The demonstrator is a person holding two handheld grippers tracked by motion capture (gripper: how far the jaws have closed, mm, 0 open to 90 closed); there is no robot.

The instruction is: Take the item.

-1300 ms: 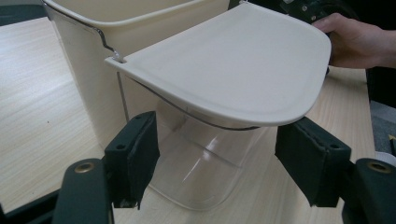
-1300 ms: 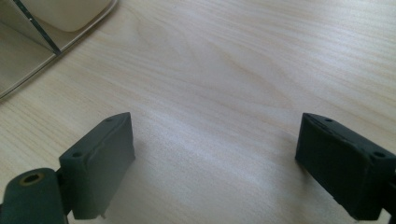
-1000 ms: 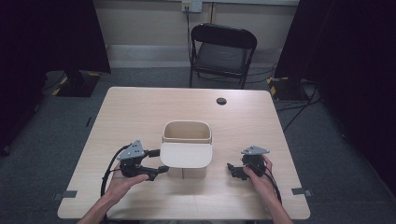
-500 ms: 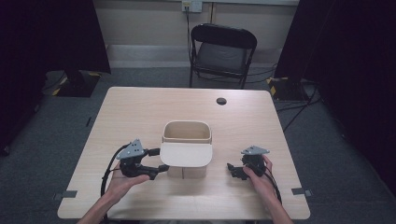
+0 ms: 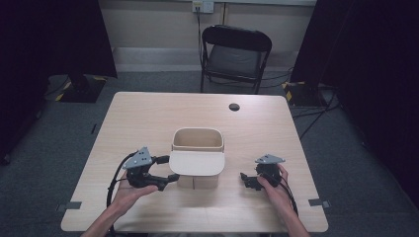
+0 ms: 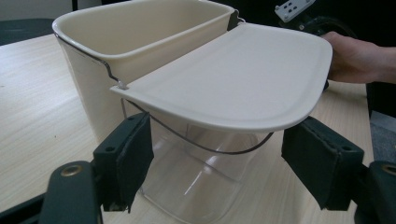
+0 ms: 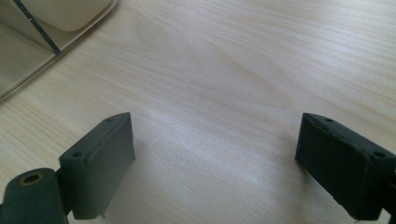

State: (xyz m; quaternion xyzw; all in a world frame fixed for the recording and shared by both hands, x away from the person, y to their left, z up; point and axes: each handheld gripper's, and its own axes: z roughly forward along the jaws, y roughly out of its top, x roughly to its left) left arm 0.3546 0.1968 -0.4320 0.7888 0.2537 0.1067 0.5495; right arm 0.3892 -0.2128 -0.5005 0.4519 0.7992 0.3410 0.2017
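— Two claws sit on the tabletop (image 5: 148,118), one on each side of the cream bin (image 5: 197,148). How do they stand?

— The left claw (image 5: 168,178) is spread wide and grips nothing. In the left gripper view its two black jaws stand apart, low in front of the bin (image 6: 140,56), with the bin's flat lid (image 6: 233,88) jutting out above them. The lid (image 5: 196,163) hangs off the bin's near rim toward the person.

— Does the left claw touch the bin?

— Seen from above its tip lies just beside the bin's near left corner, under the lid's edge. I cannot tell whether they touch.

— And what is below the lid?

— A clear, see-through part (image 6: 196,186) reaches down to the tabletop (image 6: 37,121), with a thin wire (image 6: 205,149) curving across it.

— The right claw?

— The right claw (image 5: 245,179) is also released, jaws far apart over bare wood (image 7: 224,84). It rests well to the right of the bin, held by the right hand (image 5: 272,190). In the right gripper view a corner of the lid (image 7: 70,14) shows at the upper left.

— Anything else near the bin?

— Behind it, a small dark round spot (image 5: 234,106) marks the tabletop's far side, and farther back a black folding chair (image 5: 234,54) stands on the floor. The left hand (image 5: 129,195) holds its claw at the bin's near left.
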